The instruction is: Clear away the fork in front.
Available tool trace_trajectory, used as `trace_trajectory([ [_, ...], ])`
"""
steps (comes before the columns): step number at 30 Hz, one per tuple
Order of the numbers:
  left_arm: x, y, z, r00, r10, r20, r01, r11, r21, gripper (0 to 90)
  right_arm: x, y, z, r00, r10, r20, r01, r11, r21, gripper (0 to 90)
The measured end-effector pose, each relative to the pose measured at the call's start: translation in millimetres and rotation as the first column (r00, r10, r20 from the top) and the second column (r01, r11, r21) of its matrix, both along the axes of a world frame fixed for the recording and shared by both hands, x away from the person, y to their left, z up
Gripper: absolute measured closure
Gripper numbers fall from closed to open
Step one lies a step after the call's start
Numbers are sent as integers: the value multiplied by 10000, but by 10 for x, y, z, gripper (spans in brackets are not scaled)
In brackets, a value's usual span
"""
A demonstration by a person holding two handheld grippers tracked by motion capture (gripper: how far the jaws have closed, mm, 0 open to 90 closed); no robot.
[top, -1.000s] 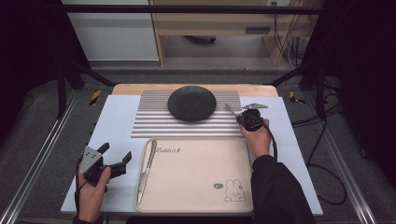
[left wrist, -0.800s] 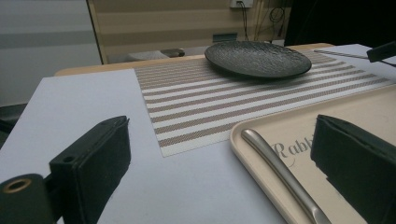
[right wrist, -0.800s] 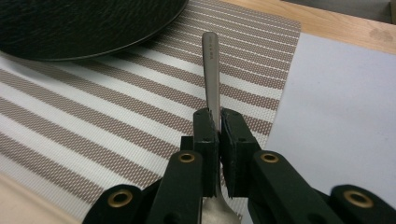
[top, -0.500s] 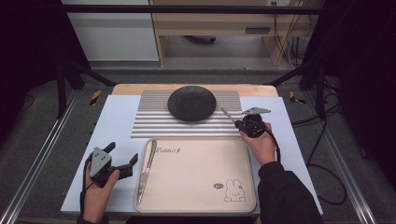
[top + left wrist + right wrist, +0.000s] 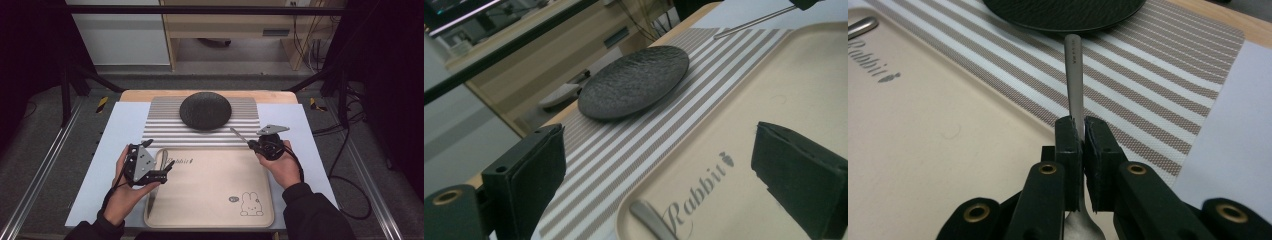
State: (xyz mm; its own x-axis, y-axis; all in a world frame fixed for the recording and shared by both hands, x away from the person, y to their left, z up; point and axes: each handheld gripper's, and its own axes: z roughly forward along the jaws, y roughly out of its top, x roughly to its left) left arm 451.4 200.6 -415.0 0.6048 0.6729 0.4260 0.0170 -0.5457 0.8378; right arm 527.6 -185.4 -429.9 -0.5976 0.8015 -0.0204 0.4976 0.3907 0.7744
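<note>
**Right hand-held gripper clamping a utensil by the tray; left one gaping over the tray's corner**

Nearest me, the beige tray (image 5: pixel 210 200) w/ the rabbit drawing is lying at the front of the bench (image 5: pixel 120 125), on the pale blue sheet. The left hand-held gripper (image 5: pixel 167 172) is hovering over the tray's near-left corner, jaws standing wide apart w/ nothing between them. In the left gripper view a second metal utensil (image 5: pixel 649 220) is lying on the tray just under those jaws, next to the "Rabbit" lettering; can't tell whether it's a spoon or a fork.

On the right, the right hand-held gripper (image 5: pixel 251 145) is sitting at the tray's far-right corner, jaws pinched tight on a metal utensil handle (image 5: pixel 1074 75). The handle is sticking out past the jaws, pointing twd the black plate (image 5: pixel 205 110), tip near the plate's rim but not touching as far as I can see. The utensil's wider end is showing below the jaws in the right gripper view, too cropped to name.

Farther back, the striped mat (image 5: pixel 165 132) is lying beyond the tray, w/ the black plate resting on its far middle.
</note>
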Motion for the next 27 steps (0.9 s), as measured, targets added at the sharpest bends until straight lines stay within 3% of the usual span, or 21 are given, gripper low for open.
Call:
trace_trajectory([
  [4,50,-181,13,9988,-472,124,465,9975,526,94,-53,52,16,9998,180,-47,-180,9998,61,856],
  [9,54,-396,-47,9936,-1100,236,1059,9853,1341,110,-119,131,47,9988,484,-73,-483,9987,141,856],
  [20,96,-573,-115,9885,-1480,319,1399,9732,1825,118,-243,265,93,9950,998,-84,-996,9949,146,856],
  [27,58,-644,-103,9843,-1658,601,1497,9659,2114,134,-301,286,143,9927,1197,-164,-1192,9924,296,856],
])
